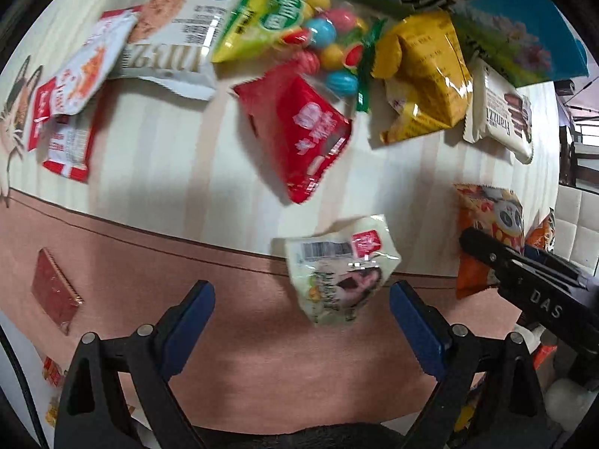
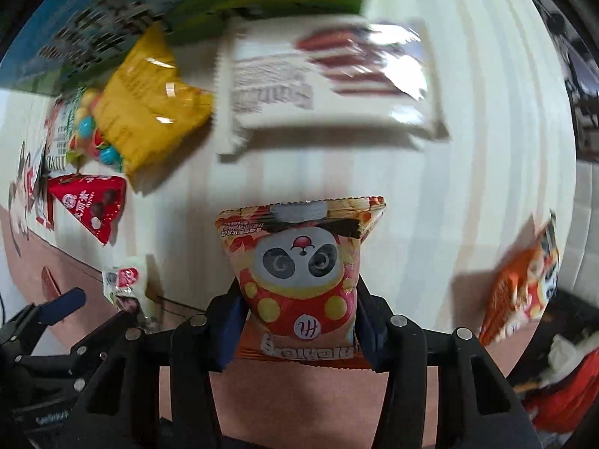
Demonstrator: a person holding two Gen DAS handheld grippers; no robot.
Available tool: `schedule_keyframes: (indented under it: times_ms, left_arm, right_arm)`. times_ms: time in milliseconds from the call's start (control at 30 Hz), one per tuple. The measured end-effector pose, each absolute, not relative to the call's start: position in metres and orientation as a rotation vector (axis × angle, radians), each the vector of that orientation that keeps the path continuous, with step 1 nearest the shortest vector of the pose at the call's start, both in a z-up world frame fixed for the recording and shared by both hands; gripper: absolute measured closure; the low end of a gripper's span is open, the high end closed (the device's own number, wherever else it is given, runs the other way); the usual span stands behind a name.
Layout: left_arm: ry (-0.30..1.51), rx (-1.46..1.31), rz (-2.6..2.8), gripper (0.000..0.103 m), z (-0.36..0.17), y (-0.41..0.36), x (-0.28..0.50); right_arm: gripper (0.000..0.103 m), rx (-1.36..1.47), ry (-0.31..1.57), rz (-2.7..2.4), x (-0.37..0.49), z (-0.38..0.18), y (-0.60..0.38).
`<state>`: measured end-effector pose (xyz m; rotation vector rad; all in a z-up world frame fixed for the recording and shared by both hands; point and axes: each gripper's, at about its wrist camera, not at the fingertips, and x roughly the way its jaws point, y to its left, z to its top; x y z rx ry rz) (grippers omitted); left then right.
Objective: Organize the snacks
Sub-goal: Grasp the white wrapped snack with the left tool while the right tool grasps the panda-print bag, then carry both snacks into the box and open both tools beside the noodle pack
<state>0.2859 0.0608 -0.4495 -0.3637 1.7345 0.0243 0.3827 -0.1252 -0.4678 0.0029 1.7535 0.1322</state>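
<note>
left wrist view: nearest the cam is the left gripper (image 1: 301, 308), jaws wide apart, blue pads (image 1: 187, 327) gripping nothing. a small white snack packet (image 1: 338, 271) w/ barcode sits between the pads but nearer the right one; contact can't be judged, no squeeze visible. it lies across the edge where the striped cream cloth (image 1: 168, 157) meets a pink band (image 1: 157, 284). beyond: red packet (image 1: 299, 131), bag of coloured candy balls (image 1: 299, 26), yellow bag (image 1: 423, 75), white franzzi wafer pack (image 1: 499, 112), white bag (image 1: 179, 41) and red/white sachets (image 1: 71, 101) at left. blue/green carton (image 1: 486, 11) cut off at top. right gripper (image 1: 486, 252) comes in from the right edge, covering part of the orange panda bag (image 1: 486, 217). whole frame is motion-blurred, small print unreadable. bottom corners are dark clutter, can't make out.

right wrist view: nearest is the right gripper (image 2: 301, 321), jaws drawn in narrow, pads pressing both sides of the orange panda bag (image 2: 299, 262), which stands upright between them; its lower edge is hidden behind the fingers. wafer pack (image 2: 322, 78) badly smeared. yellow bag (image 2: 149, 104), red packet (image 2: 90, 202), small white packet (image 2: 127, 288) at left, beside the left gripper (image 2: 63, 301), only partly in frame. a second orange bag (image 2: 524, 288) at right, blurred.
</note>
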Motion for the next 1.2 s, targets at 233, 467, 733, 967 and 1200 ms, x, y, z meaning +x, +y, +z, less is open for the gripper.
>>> schedule_keyframes:
  times_ms: [233,467,733,967,1200]
  left_arm:
    - [1.77,-0.31,-0.001,0.021,-0.469,0.035,0.291]
    - [1.762,-0.213,0.007,0.037,-0.479,0.006,0.292]
    - [1.753,-0.181,0.008,0.049,-0.484,-0.017,0.297]
    - [1.75,-0.183,0.006,0.049,-0.478,-0.007,0.296]
    - [1.741,-0.187,-0.002,0.049,-0.458,0.004,0.292]
  right_arm:
    - [0.049,0.079,1.769,0.107,0.368,-0.473,-0.168]
    - [0.049,0.087,1.77,0.098,0.36,-0.469,-0.196]
    - [0.049,0.077,1.772,0.081,0.351,-0.457,-0.202]
    - [0.05,0.077,1.763,0.075,0.351,-0.454,-0.182]
    - [0.054,0.088,1.752,0.086,0.36,-0.452,-0.165]
